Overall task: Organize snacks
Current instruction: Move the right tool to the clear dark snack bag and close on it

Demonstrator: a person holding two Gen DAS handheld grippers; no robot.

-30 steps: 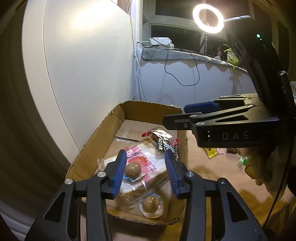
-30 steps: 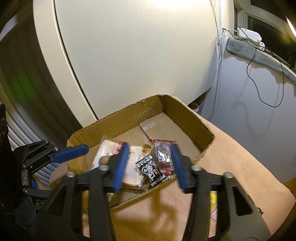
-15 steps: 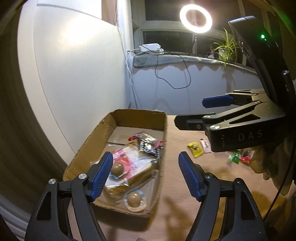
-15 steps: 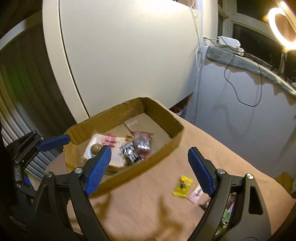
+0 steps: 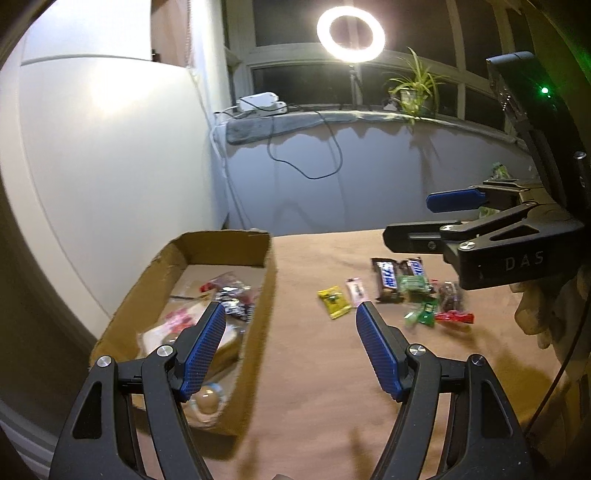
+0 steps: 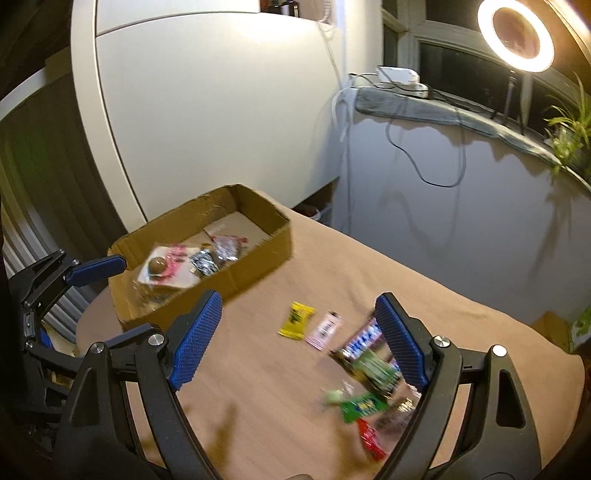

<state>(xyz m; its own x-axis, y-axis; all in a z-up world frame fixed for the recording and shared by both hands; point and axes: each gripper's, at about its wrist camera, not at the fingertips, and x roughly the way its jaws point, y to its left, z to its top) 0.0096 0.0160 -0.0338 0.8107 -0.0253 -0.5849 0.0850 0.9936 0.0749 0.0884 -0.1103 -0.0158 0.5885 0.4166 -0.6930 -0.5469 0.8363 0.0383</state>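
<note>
A cardboard box [image 5: 266, 295] [image 6: 255, 258] stands at the table's left and holds a bread pack [image 6: 168, 269], dark wrapped snacks [image 6: 214, 254] and round chocolate cups [image 5: 207, 400]. Loose snacks lie on the tan table: a yellow packet [image 5: 333, 302] [image 6: 296, 319], a pink packet [image 5: 356, 291] [image 6: 325, 329], chocolate bars [image 5: 400, 277] [image 6: 364, 338], green packets [image 5: 423, 312] [image 6: 364, 402] and a red one [image 5: 454, 316]. My left gripper [image 5: 290, 347] is open and empty beside the box. My right gripper [image 6: 299, 339] is open and empty above the loose snacks.
A white curved wall panel [image 5: 103, 166] stands behind the box. A ring light [image 5: 351, 34], a plant [image 5: 415, 92] and a power strip [image 5: 260, 103] with cables sit on the window ledge. The right gripper's body [image 5: 498, 251] shows at the right of the left wrist view.
Both grippers opened wide and pulled back from over the box toward the right. The loose snack pile came into view. The box contents stay in place.
</note>
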